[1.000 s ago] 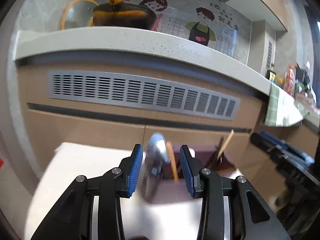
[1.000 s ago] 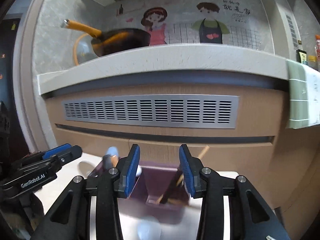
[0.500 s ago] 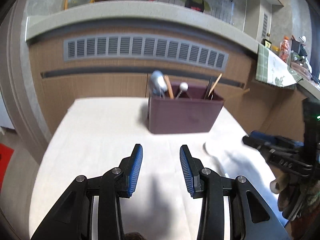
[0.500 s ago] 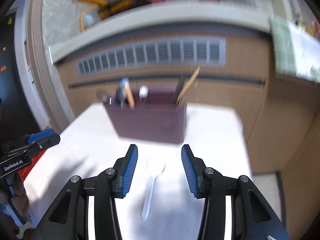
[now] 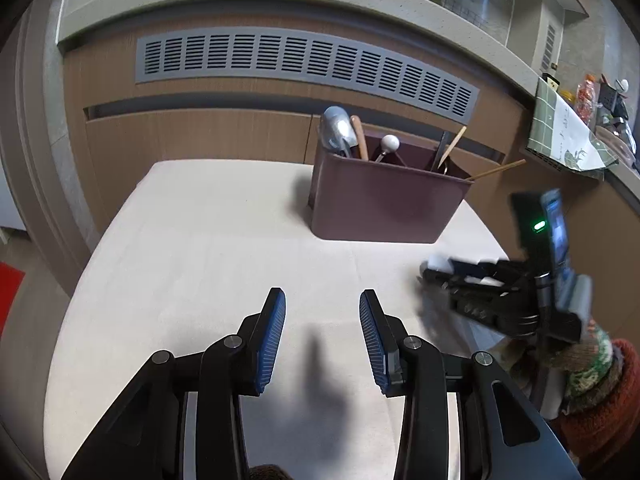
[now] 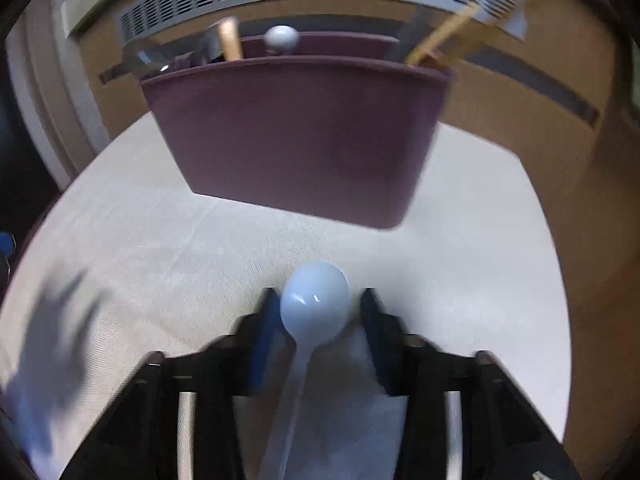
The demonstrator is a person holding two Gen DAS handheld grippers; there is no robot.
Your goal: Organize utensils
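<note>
Tabletop [image 6: 480, 240] spoon [image 6: 316, 304]: right-wrist view only

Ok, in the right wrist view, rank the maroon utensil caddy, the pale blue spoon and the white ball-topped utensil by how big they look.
1. Maroon utensil caddy.
2. Pale blue spoon, though it lies much nearer the camera.
3. White ball-topped utensil, only its top showing.

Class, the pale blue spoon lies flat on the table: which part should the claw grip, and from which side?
Grip the thin handle just behind the bowl of the spoon, coming from above with fingers either side. The spoon lies flat, handle toward the right claw; the bowl is wide and rounded, likelier to slip.
</note>
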